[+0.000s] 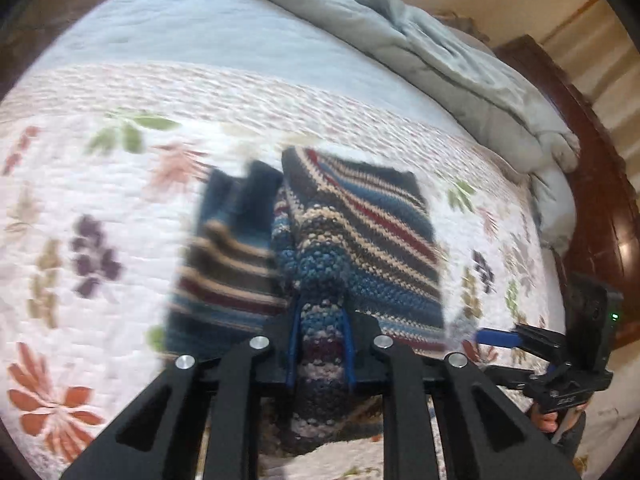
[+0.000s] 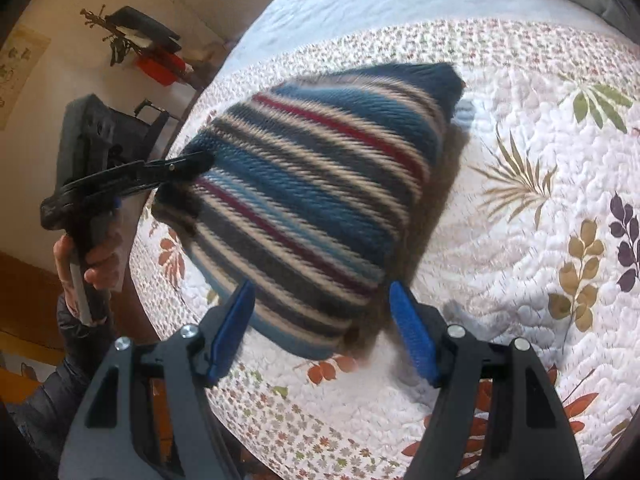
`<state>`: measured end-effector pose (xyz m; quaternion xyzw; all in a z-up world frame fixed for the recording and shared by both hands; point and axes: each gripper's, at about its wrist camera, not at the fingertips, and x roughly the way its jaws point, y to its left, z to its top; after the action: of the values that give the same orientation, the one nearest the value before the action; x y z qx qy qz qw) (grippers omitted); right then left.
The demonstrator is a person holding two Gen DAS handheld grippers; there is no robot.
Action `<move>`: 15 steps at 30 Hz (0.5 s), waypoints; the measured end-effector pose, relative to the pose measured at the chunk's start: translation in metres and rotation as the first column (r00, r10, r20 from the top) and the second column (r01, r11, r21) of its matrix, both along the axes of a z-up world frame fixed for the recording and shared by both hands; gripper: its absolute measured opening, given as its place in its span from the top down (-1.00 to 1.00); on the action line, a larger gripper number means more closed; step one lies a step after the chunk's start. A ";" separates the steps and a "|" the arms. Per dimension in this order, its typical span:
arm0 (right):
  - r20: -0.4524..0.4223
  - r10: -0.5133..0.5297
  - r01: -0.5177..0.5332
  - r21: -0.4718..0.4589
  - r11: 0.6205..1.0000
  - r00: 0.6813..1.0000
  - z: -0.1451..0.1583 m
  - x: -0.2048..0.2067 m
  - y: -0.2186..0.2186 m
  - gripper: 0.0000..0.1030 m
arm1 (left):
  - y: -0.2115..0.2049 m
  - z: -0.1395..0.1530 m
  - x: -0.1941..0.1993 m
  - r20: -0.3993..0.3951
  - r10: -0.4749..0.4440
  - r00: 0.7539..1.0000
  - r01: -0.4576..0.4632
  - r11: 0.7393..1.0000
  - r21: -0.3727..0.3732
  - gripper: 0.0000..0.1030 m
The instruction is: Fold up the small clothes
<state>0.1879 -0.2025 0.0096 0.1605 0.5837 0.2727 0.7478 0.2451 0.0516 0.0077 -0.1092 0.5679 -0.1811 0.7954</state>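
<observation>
A small striped knitted garment point(image 2: 312, 184) in blue, grey, beige and red hangs over the quilted bed. My left gripper point(image 1: 320, 344) is shut on a bunched edge of the striped garment point(image 1: 360, 232) and holds it lifted; it shows at the left in the right wrist view point(image 2: 188, 166). My right gripper point(image 2: 324, 332) is open, its blue pads point(image 2: 412, 336) on either side of the garment's lower corner, not closed on it. The right gripper also shows at the right edge of the left wrist view point(image 1: 504, 338).
A white quilt point(image 2: 520, 216) with leaf prints covers the bed. A grey duvet point(image 1: 440, 52) is heaped at the head end by a dark wooden headboard point(image 1: 592, 184). A chair with red and black items point(image 2: 156, 56) stands beside the bed.
</observation>
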 end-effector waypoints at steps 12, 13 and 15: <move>-0.059 0.077 -0.079 -0.032 0.996 0.995 -0.021 0.012 0.059 -0.27 | 0.044 -0.074 -0.018 -0.085 0.047 0.995 -0.039 0.995 0.089 0.64; -0.074 0.078 -0.083 -0.058 0.995 0.994 -0.026 0.012 0.064 -0.26 | 0.043 -0.078 -0.020 -0.076 0.047 0.996 -0.040 0.995 0.095 0.64; -0.106 0.085 -0.096 -0.102 0.990 0.991 -0.039 0.012 0.071 -0.26 | 0.043 -0.080 -0.025 -0.055 0.049 0.997 -0.044 0.994 0.098 0.63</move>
<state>0.1995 -0.1318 -0.0299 0.1074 0.6413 0.2662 0.7115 0.2206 0.0943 -0.0723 -0.0890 0.5960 -0.1315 0.7871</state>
